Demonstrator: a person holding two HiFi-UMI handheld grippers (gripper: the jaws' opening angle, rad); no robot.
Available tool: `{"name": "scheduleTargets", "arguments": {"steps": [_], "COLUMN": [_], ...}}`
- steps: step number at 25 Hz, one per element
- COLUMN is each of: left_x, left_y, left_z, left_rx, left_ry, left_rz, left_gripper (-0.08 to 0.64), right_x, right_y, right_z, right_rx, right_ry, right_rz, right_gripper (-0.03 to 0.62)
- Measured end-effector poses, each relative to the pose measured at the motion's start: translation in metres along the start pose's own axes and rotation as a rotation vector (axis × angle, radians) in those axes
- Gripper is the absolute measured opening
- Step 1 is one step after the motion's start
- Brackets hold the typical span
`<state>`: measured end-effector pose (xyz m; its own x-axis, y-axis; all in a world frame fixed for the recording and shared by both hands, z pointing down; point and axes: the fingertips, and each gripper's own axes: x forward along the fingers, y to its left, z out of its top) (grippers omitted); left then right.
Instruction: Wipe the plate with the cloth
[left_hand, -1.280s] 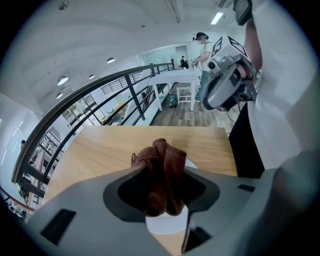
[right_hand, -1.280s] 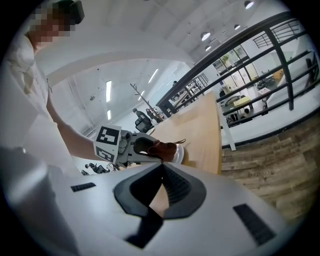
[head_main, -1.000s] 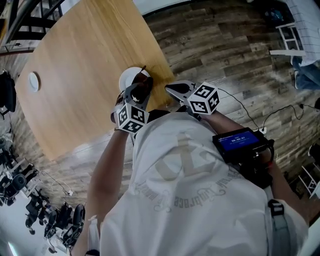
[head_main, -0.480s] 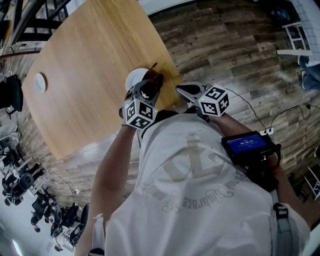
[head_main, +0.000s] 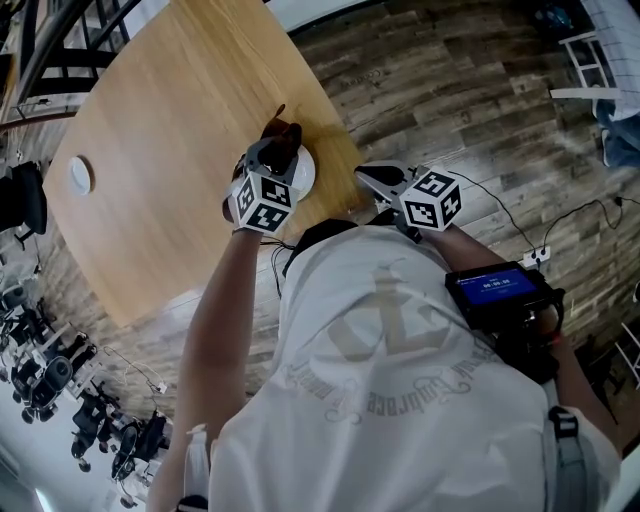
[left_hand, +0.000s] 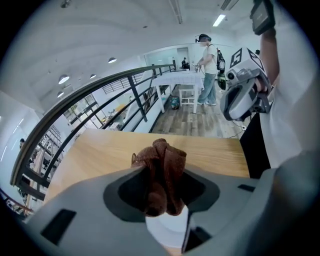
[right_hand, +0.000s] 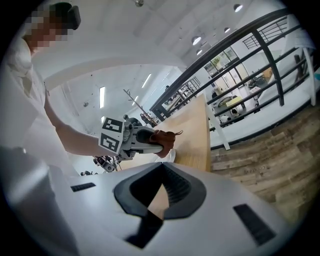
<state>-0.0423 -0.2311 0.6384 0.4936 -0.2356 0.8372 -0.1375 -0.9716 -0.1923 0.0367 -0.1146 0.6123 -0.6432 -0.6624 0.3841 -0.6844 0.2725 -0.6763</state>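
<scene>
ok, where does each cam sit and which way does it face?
Head view: on the head, steeply down at table, plate, cloth; shows shirt, arms, left tongs, right tongs.
Left gripper view: on left tongs, along them past cloth to railing; shows right tongs.
Right gripper view: on right tongs, facing left tongs, table.
All three share the cloth.

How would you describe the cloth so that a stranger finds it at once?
Look at the wooden table, at its edge nearest the person, where a white plate sits. Above it, the left gripper pinches the cloth: the only reddish-brown, crumpled thing there.
</scene>
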Motion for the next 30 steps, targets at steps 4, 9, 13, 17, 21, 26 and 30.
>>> {"name": "scheduleTargets", "arguments": {"steps": [4, 9, 13, 17, 21, 26, 30], "left_x": [-0.015, -0.039, -0.046, -0.051, -0.061, -0.081, -0.093], "left_y": [0.004, -0.025, -0.048, -0.059, -0.052, -0.047, -0.039], "left_z": [-0.029, -0.046, -0.045, -0.029, -0.015, -0.007, -0.003], "left_rx": [-0.054, -0.134, -0.176, -0.222, -0.345, -0.482, -0.541], "left_ry": [0.048, 0.044, 0.019, -0.047, -0.150, -0.243, -0.298], "left_rz": [0.041, 0.047, 0.057, 0.071, 0.120, 0.197, 0.256], "left_gripper": [0.170, 0.170, 0.170, 0.170, 0.170, 0.170, 0.170], "right_x": [0.003, 0.006, 0.011, 0.013, 0.017, 0.012, 0.018], "right_y": [0.004, 0.009, 0.017, 0.022, 0.019, 0.019, 0.016], "right_z": [0.000, -0.002, -0.003, -0.001, 0.005, 0.013, 0.034], "right_rx": [-0.010, -0.035, -0.065, -0.103, -0.145, -0.182, -0.234], "right_ry": [0.007, 0.019, 0.039, 0.061, 0.079, 0.078, 0.077], "right_rz": [0.012, 0.038, 0.071, 0.099, 0.122, 0.133, 0.163], "right_gripper": [0.013, 0.013, 0.013, 0.012, 0.012, 0.014, 0.012]}}
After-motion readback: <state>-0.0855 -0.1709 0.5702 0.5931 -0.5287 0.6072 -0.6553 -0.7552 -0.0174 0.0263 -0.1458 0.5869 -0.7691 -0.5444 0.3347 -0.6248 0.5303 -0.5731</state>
